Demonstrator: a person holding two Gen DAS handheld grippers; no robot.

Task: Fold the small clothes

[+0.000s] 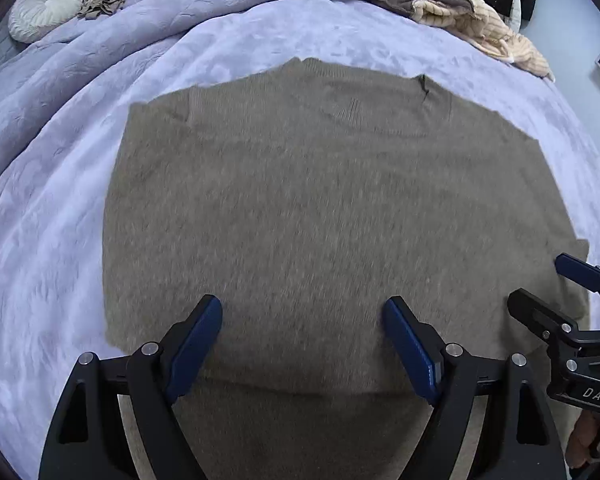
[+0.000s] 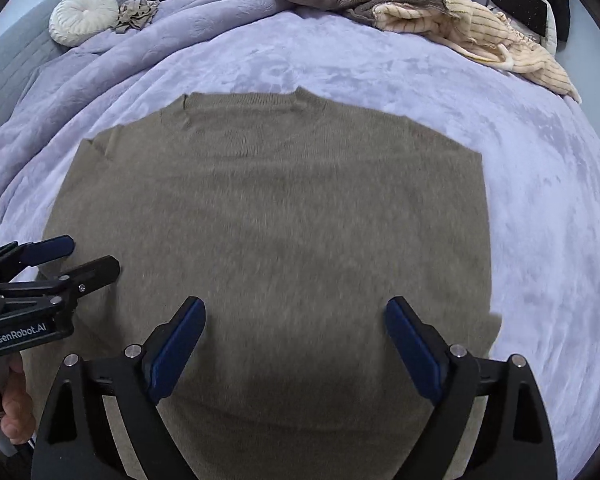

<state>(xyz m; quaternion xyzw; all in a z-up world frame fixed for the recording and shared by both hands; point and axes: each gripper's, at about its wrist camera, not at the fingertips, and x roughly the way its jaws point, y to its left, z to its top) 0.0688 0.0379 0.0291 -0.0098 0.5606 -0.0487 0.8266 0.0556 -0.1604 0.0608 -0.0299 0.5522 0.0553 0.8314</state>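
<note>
a soft, fuzzy olive-brown knit sweater [image 1: 320, 216] lies flat ahead of the spread left gripper [image 1: 302, 344] and right gripper [image 2: 296, 344]; light and limp, best pinched at its near hem corners.

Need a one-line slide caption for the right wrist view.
Right tool open above a flat taupe sweater on a lavender bedspread, left tool at frame left.

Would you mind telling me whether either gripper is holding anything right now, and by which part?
Nothing is held. The left gripper and right gripper are both open, above the brown sweater, which lies flat on the lavender bedspread.
</note>
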